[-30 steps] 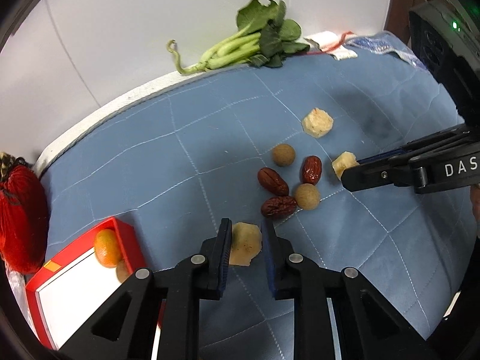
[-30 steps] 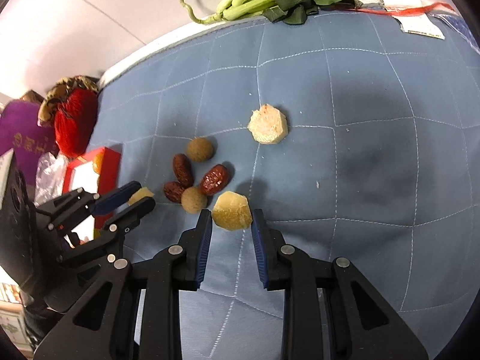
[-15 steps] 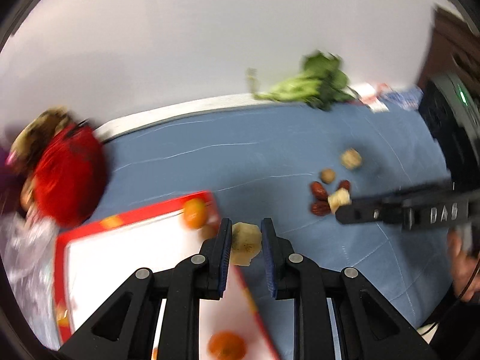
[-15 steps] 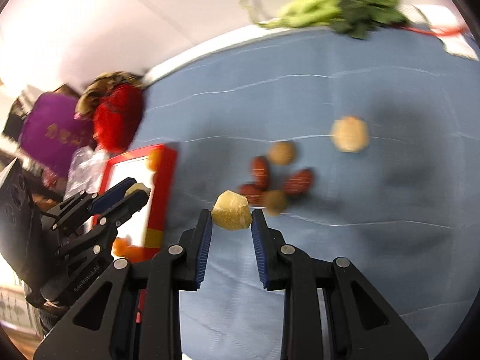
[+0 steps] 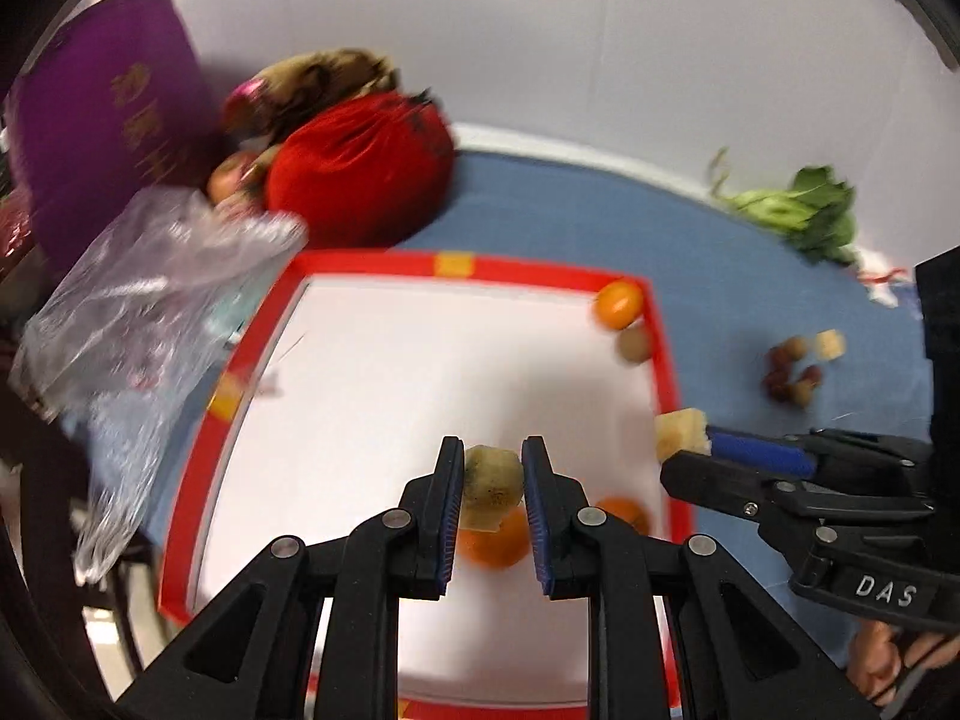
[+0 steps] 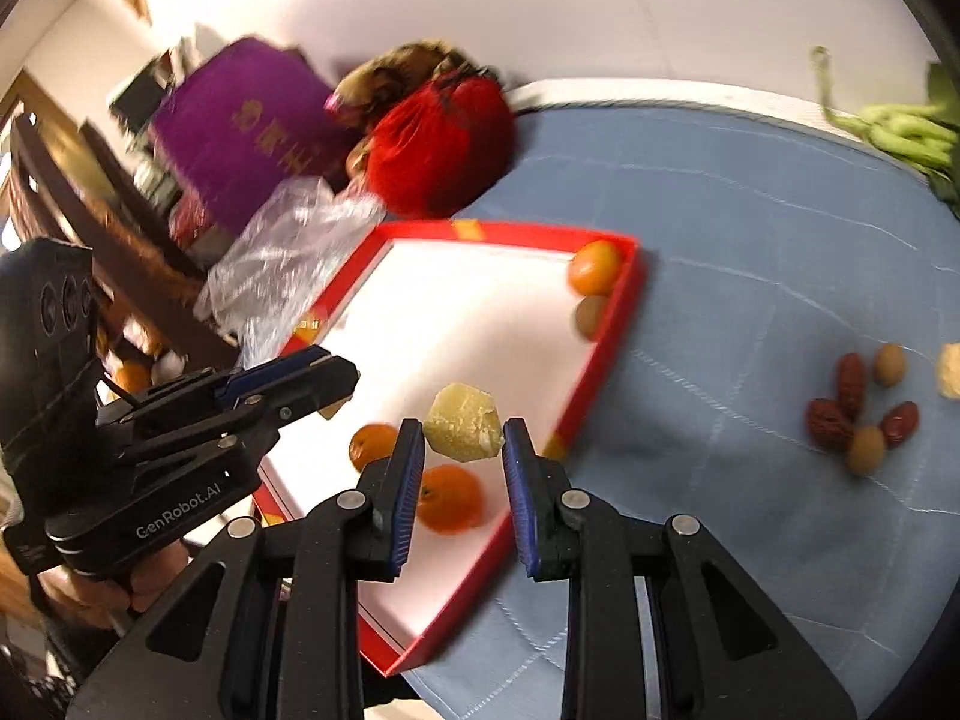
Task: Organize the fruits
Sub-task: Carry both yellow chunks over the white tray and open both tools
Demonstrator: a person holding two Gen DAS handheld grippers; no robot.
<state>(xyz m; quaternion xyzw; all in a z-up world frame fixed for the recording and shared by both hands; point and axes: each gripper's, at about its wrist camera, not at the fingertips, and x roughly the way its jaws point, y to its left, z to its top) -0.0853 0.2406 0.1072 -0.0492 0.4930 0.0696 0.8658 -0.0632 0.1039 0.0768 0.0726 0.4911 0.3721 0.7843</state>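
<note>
The left gripper (image 5: 493, 483) is clamped on a pale yellow fruit chunk (image 5: 492, 479) above the white floor of the red-rimmed box (image 5: 366, 261), over an orange (image 5: 495, 540). The right gripper (image 6: 459, 441) pinches a second chunk (image 6: 462, 420) over the same box — dates (image 6: 852, 402) lie loose on the blue quilted cloth (image 6: 750, 228).

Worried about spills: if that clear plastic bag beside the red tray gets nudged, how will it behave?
The clear plastic bag looks thin and crumpled, so it would probably fold and slide instead of resisting. It seems light. Draped by the red tray rim, it may snag.
</note>
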